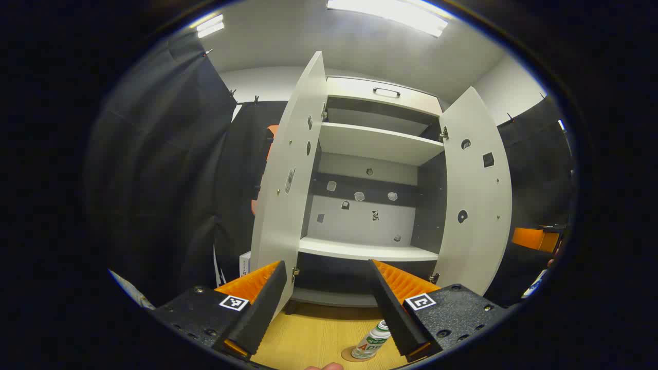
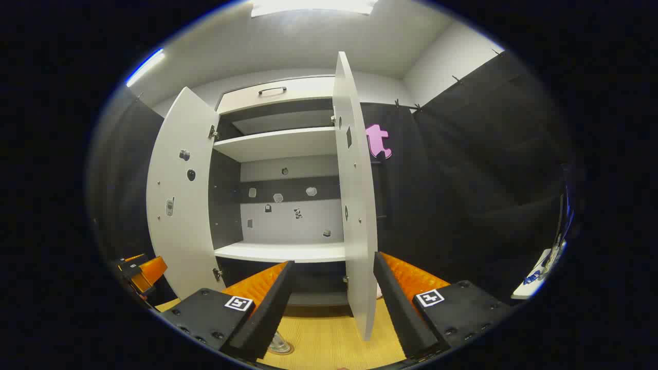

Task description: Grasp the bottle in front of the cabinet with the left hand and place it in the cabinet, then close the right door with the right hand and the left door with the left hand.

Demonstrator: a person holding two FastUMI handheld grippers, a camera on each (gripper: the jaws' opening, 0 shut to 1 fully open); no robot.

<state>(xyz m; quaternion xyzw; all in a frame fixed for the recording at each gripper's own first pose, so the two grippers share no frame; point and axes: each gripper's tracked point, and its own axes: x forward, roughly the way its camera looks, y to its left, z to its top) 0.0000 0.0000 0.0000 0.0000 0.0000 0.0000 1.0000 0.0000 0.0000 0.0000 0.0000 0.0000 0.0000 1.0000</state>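
Note:
The white cabinet (image 1: 370, 144) stands with both doors swung out and its shelves bare. A small white bottle (image 1: 372, 341) with a green cap stands on a round coaster on the wooden tabletop (image 1: 313, 334) in front of it. My left gripper (image 1: 326, 264) is open above the table; the bottle sits low beside its right finger. In the right gripper view, the right door (image 2: 354, 205) shows edge-on between the fingers of my open right gripper (image 2: 333, 260), which holds nothing. The left door (image 2: 177, 195) stands wide. The bottle's base (image 2: 280, 345) peeks from behind the left finger.
Black cloth walls close in on both sides. The other gripper (image 2: 141, 270) shows low at the left in the right gripper view, and another shows as an orange shape (image 1: 534, 239) at the right in the left gripper view. A drawer with a handle (image 1: 385, 92) tops the cabinet.

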